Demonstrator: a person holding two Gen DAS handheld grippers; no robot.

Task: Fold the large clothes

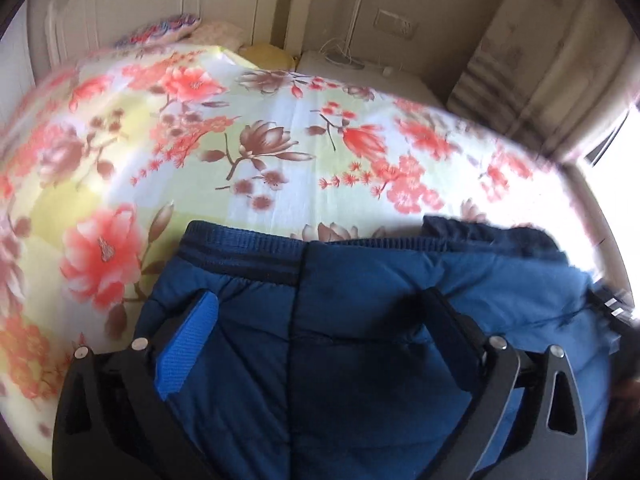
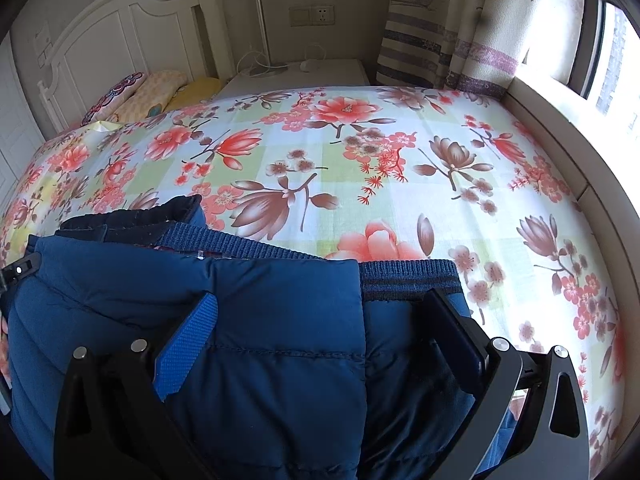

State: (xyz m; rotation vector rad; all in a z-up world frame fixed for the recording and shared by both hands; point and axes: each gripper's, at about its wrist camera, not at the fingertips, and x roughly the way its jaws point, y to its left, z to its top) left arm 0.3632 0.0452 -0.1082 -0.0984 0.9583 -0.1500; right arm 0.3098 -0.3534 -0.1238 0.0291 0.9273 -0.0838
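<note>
Blue padded jacket [image 2: 260, 320] lies folded on the floral bed [image 2: 400, 184], hem ribbing toward the headboard. Left tool [image 1: 320, 312] and right tool [image 2: 320, 316] both spread wide, gripping nothing. Press layers flat, edges aligned. Right view alone shows sharp headboard [image 2: 120, 32].

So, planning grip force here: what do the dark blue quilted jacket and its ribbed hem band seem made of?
The dark blue quilted jacket looks like smooth, slightly shiny synthetic shell, probably nylon or polyester, padded: stitched seams leave puffy channels. Its ribbed hem band looks like matte knit, with fine vertical ribs and a darker stripe.
</note>
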